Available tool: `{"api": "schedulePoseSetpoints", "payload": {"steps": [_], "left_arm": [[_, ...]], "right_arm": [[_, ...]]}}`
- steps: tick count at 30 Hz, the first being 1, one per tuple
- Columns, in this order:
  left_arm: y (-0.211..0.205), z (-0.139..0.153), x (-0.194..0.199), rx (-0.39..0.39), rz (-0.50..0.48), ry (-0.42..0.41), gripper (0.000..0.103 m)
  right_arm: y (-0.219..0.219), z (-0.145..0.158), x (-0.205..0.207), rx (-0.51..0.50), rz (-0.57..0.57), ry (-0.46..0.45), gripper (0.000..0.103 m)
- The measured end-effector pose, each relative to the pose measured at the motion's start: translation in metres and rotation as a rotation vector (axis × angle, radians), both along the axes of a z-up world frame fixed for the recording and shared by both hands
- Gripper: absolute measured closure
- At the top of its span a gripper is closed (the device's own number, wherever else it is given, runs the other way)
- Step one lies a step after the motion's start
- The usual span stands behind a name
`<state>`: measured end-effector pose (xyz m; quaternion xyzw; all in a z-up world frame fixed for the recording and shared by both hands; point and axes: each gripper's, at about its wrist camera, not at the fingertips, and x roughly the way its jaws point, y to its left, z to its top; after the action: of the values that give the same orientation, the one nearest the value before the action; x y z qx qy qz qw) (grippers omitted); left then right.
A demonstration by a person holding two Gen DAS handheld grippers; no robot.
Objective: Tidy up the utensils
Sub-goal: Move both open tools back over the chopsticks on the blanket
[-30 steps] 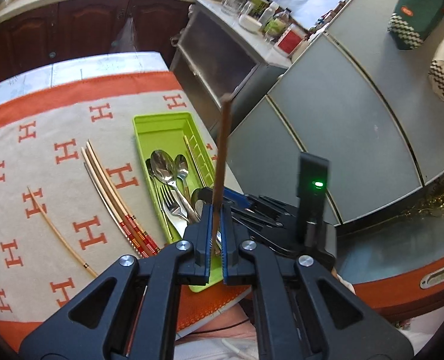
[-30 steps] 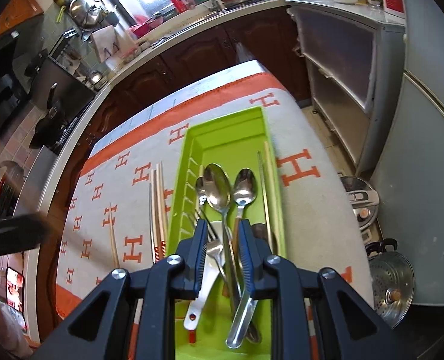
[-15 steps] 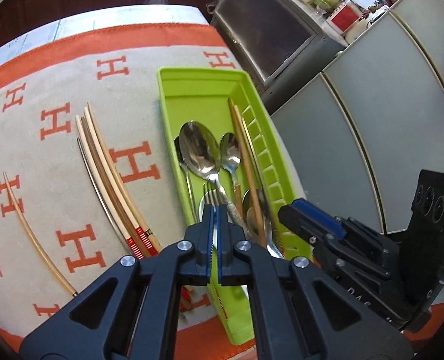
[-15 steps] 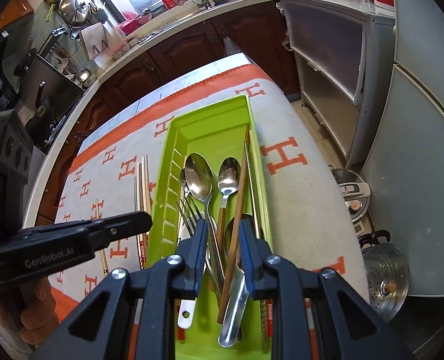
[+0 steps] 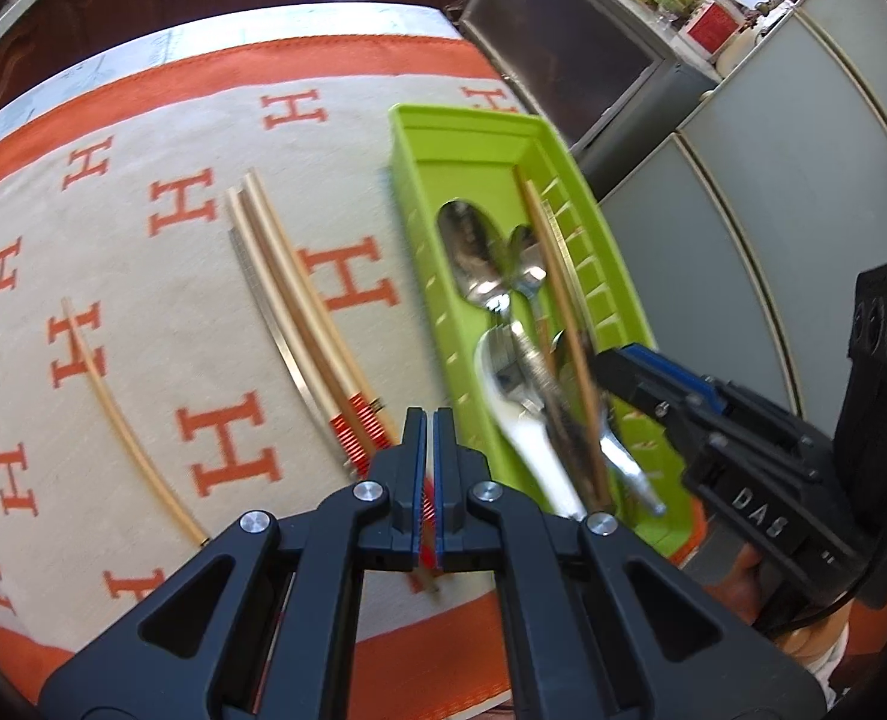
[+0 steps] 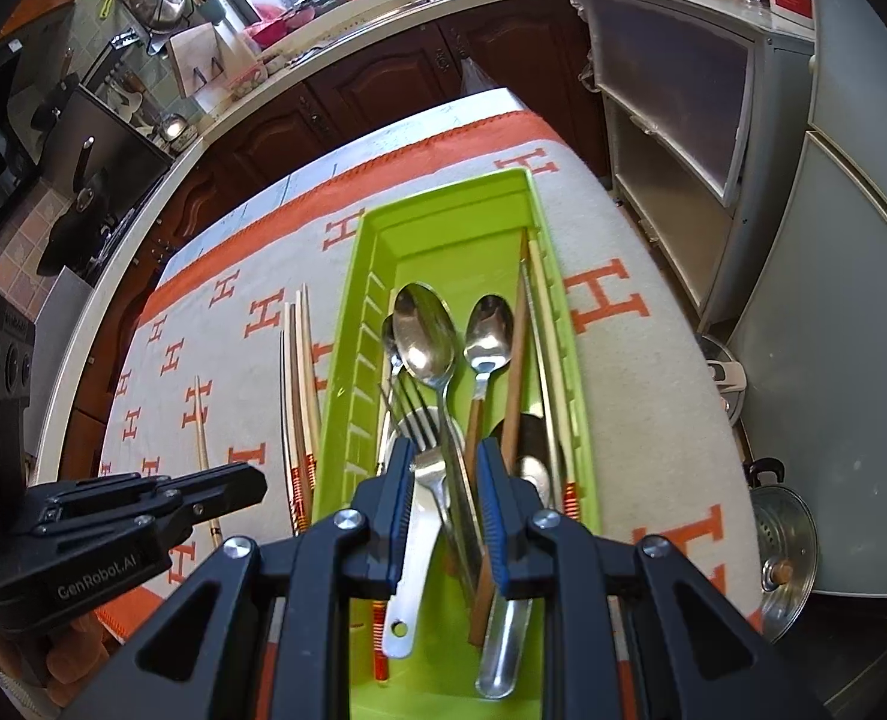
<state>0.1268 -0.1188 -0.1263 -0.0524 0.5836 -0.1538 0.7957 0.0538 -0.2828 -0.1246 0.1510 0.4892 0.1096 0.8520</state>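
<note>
A green tray lies on the orange-patterned cloth and holds spoons, a fork and a brown chopstick along its right side. My right gripper hangs open over the tray's near end, pads touching nothing. Three pale chopsticks with red-banded ends lie on the cloth left of the tray. A single pale chopstick lies further left. My left gripper is shut and empty, low over the red-banded ends.
The cloth covers a table whose right edge drops off beside the tray. Grey cabinets stand to the right, with a steel pot on the floor. Dark wooden kitchen units run along the back.
My left gripper let go of the brown chopstick, which now lies in the tray. It closed fully, sank and shifted left over the chopsticks on the cloth. The right gripper stayed put.
</note>
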Motion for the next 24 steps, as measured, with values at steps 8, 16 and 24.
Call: {"api": "schedulePoseSetpoints", "payload": {"steps": [8, 16, 24], "left_arm": [[0.043, 0.003, -0.017, 0.035, 0.067, -0.008, 0.103], [0.101, 0.016, -0.032, 0.067, 0.18, -0.032, 0.102], [0.138, 0.009, -0.038, 0.077, 0.265, -0.037, 0.085]], "right_arm": [[0.02, 0.006, -0.005, -0.001, 0.044, -0.004, 0.082], [0.054, 0.019, -0.009, 0.006, 0.114, -0.018, 0.082], [0.105, 0.014, -0.006, -0.044, 0.211, -0.015, 0.082]]}}
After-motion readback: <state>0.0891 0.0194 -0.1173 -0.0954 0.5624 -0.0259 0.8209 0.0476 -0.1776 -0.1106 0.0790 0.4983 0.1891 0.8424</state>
